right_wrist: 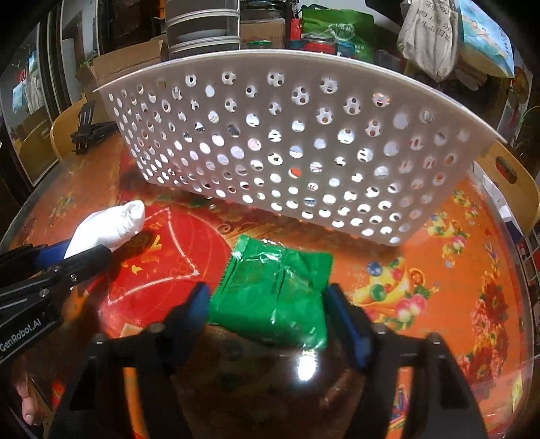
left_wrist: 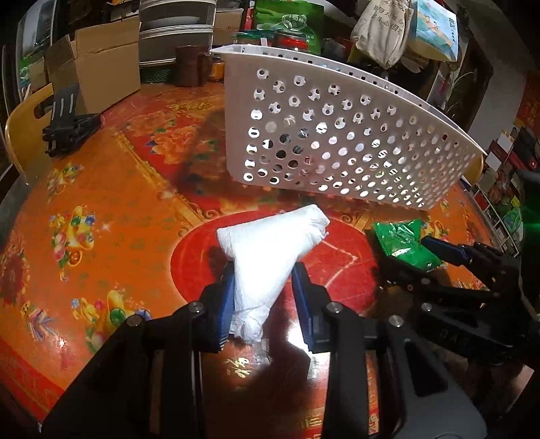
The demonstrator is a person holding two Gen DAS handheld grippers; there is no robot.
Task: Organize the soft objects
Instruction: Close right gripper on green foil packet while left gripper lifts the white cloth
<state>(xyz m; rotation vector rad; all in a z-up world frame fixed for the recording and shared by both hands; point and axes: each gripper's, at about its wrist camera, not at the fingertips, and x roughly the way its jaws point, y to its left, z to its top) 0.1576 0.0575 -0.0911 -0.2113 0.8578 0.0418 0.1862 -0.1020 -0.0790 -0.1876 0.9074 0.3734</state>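
Between left gripper [left_wrist: 263, 297] fingers: white bundle [left_wrist: 270, 250].

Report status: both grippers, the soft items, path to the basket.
Left gripper shut on white bundle. Right gripper shut on green packet. White perforated basket just ahead on the table; nothing between.

A home dining room, round table [left_wrist: 111, 189] with a bright red flower cloth, wooden chair [left_wrist: 20, 125], cardboard box [left_wrist: 98, 67], food bags [left_wrist: 287, 23] behind
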